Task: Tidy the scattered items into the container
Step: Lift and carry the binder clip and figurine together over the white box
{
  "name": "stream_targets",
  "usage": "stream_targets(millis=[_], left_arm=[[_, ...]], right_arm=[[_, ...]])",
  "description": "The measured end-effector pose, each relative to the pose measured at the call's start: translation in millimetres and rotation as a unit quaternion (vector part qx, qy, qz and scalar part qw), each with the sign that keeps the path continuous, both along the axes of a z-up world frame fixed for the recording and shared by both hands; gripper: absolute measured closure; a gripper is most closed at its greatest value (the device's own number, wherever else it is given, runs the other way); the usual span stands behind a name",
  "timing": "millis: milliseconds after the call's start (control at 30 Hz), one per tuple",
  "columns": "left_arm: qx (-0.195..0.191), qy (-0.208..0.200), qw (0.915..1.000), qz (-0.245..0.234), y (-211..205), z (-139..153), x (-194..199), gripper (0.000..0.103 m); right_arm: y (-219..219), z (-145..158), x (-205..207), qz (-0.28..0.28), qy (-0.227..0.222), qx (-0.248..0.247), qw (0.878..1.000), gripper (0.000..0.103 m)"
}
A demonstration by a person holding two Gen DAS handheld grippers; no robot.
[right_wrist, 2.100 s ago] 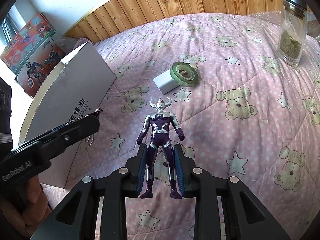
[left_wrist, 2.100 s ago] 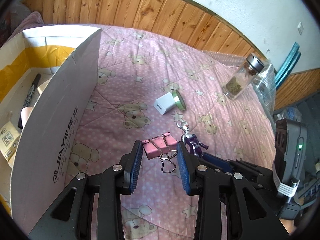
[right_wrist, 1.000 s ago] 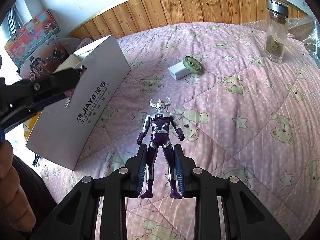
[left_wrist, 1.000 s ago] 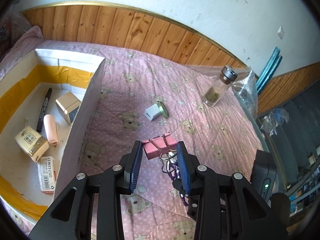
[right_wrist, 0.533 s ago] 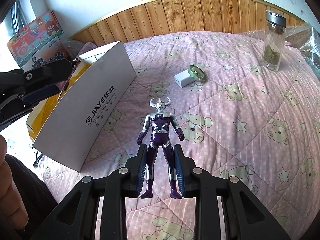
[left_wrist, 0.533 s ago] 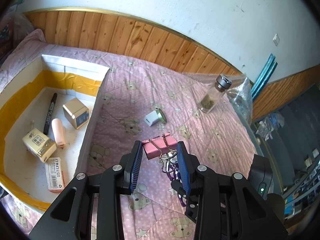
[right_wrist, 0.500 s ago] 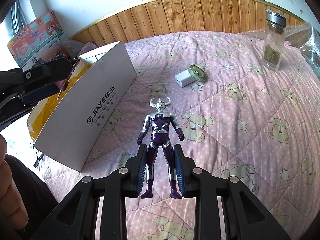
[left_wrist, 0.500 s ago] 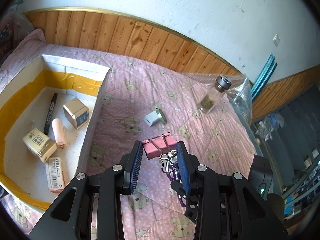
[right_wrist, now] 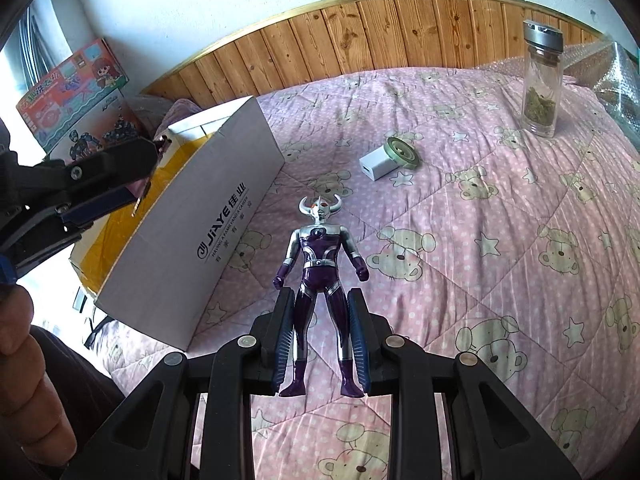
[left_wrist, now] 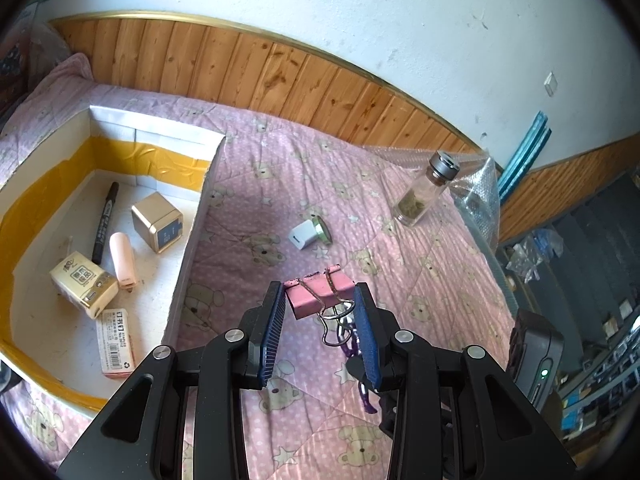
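My left gripper [left_wrist: 320, 302] is shut on a pink binder clip [left_wrist: 318, 296] and holds it high above the pink bedspread, just right of the white cardboard box [left_wrist: 200, 216]. My right gripper [right_wrist: 320, 304] is shut on the legs of a purple and silver action figure [right_wrist: 320, 248], also held in the air. The box shows in the right wrist view [right_wrist: 208, 232] at the left. It holds a black marker [left_wrist: 104, 216], a gold cube [left_wrist: 158, 222], a pink tube [left_wrist: 122, 256] and small packets. The left gripper appears in the right wrist view [right_wrist: 132, 168] above the box.
A white charger block [left_wrist: 302, 236] and a green tape roll [left_wrist: 322, 230] lie together mid-bed. A glass bottle with dried leaves [left_wrist: 424, 194] stands at the far right by bubble wrap [left_wrist: 476, 188]. A wooden wall panel [left_wrist: 280, 76] backs the bed. A toy box [right_wrist: 76, 96] stands far left.
Both grippers have risen higher and moved towards the box, each keeping its item. More of the box's inside shows in the left wrist view.
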State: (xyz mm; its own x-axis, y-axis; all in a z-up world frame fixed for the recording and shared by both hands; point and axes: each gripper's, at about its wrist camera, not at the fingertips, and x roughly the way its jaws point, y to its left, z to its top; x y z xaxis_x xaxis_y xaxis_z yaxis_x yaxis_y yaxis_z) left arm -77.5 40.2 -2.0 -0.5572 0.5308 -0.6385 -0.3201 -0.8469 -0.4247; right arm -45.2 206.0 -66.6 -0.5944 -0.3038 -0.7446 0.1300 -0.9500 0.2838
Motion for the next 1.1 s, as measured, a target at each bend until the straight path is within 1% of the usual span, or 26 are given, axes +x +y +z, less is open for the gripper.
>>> stream_targets(millis=[167, 267, 400, 600, 733, 900, 1100], left_arm=[[0.004, 0.0, 1.0, 0.007, -11.0, 2.2, 3.0, 0.067], [-0.008, 0.004, 0.9998, 0.018, -22.3, 3.8, 4.4, 0.067], [-0.022, 0.006, 0.9992, 0.034, -47.8, 4.8, 4.3, 0.067], [-0.026, 0.009, 0.9986, 0.045, -74.2, 8.3, -2.4, 0.067], [-0.014, 0.005, 0.9989, 0.045, -72.6, 5.7, -5.5, 0.067], [-0.007, -0.001, 0.9994, 0.033, -64.6, 1.0, -7.4, 0.067], [-0.004, -0.039, 0.9991, 0.014, -52.9, -16.3, -18.7, 0.067]], right_arm=[[-3.8, 12.2, -0.9, 0.001, 0.009, -0.012, 1.0, 0.075], [-4.5, 22.8, -2.5, 0.003, 0.019, -0.021, 1.0, 0.075], [-1.9, 35.3, -7.5, -0.003, 0.027, -0.036, 0.999, 0.075], [-12.7, 56.7, -14.5, 0.007, 0.047, -0.045, 0.998, 0.075], [-23.2, 61.7, -16.7, 0.017, 0.052, -0.043, 0.998, 0.075], [-29.6, 56.7, -19.7, 0.019, 0.045, -0.037, 0.998, 0.075], [-27.0, 51.0, -24.7, 0.006, 0.034, -0.036, 0.999, 0.075]])
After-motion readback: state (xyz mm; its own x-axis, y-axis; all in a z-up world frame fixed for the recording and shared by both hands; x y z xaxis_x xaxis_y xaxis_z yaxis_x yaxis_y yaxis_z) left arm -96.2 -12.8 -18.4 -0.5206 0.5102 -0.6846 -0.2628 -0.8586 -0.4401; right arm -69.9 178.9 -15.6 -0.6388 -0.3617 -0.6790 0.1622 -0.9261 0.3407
